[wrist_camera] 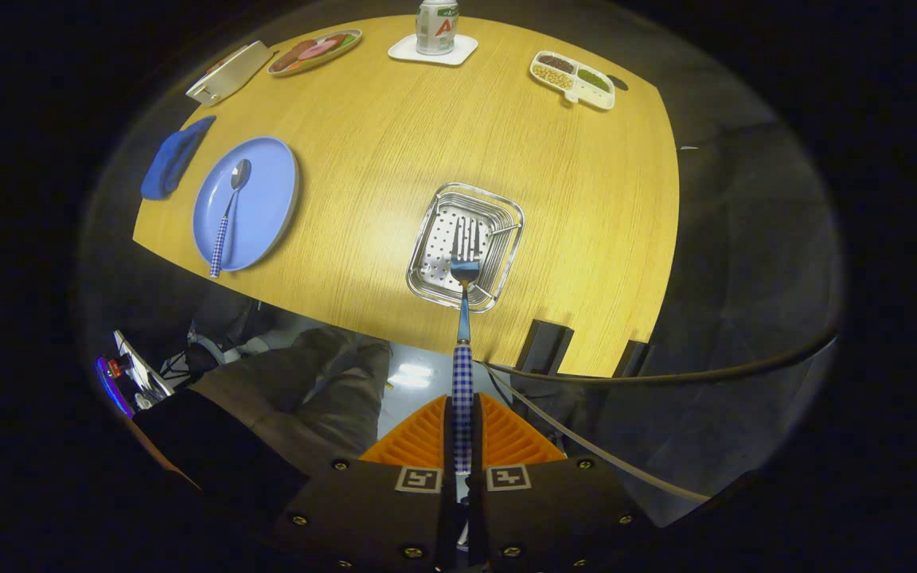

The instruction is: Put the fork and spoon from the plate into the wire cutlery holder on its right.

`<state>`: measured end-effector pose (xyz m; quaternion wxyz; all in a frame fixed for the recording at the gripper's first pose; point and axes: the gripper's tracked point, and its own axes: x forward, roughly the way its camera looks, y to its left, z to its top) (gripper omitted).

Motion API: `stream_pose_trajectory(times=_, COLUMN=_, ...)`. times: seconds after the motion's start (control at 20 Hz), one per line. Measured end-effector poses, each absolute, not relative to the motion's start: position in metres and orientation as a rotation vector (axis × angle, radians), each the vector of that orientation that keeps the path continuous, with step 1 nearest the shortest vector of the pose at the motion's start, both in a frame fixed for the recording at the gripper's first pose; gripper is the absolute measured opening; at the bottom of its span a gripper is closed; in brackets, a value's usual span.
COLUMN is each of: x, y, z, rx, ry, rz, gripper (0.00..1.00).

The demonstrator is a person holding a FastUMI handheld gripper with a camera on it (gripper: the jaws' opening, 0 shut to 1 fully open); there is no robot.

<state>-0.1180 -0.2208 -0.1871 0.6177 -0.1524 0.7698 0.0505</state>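
My gripper is shut on the fork, clamping its blue-and-white checked handle between both fingers. The fork points straight ahead, high above the table, and its tines line up over the wire cutlery holder, a shiny rectangular metal basket with a perforated bottom. To the left of the holder sits the blue plate. The spoon lies on it, bowl toward the far side, its checked handle hanging over the plate's near rim.
The wooden table also holds a blue cloth left of the plate, a white box, a patterned dish, a can on a white coaster and a divided snack tray. A person's legs are below.
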Motion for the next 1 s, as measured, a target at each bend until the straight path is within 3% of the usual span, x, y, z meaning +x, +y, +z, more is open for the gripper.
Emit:
stream_pose_trajectory(times=0.85, x=-0.083, y=-0.224, z=-0.233, rx=-0.487, ry=2.019, rz=0.183, gripper=0.06)
stream_pose_trajectory(times=1.0, x=-0.082, y=-0.226, z=-0.230, rx=-0.476, ry=2.011, rz=0.170, gripper=0.12)
